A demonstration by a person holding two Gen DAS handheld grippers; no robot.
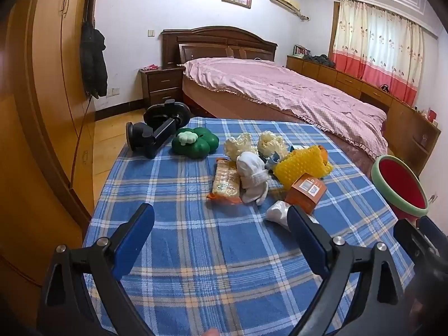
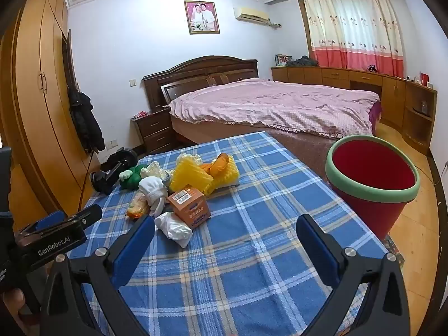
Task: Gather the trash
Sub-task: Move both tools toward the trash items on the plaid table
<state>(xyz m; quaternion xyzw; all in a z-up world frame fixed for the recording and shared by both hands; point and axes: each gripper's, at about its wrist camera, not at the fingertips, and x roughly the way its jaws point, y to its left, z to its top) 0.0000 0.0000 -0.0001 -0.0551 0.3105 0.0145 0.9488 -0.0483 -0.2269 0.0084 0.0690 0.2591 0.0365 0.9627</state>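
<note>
A pile of trash lies mid-table on the blue plaid cloth (image 1: 196,238): an orange box (image 1: 306,191) (image 2: 189,203), a crumpled white wrapper (image 1: 277,210) (image 2: 173,226), a snack packet (image 1: 225,182), a white sock bundle (image 1: 252,176) and a yellow bumpy sponge (image 1: 301,165) (image 2: 193,175). A red bin with green rim (image 2: 372,179) (image 1: 400,184) stands at the table's right edge. My left gripper (image 1: 219,218) is open and empty, short of the pile. My right gripper (image 2: 225,229) is open and empty, between wrapper and bin.
A green clover-shaped toy (image 1: 196,141) and a black phone mount (image 1: 156,128) sit at the table's far left. A bed with pink cover (image 1: 280,86) lies behind. A wooden wardrobe (image 1: 42,84) stands at left, low cabinets (image 2: 364,81) under the curtains.
</note>
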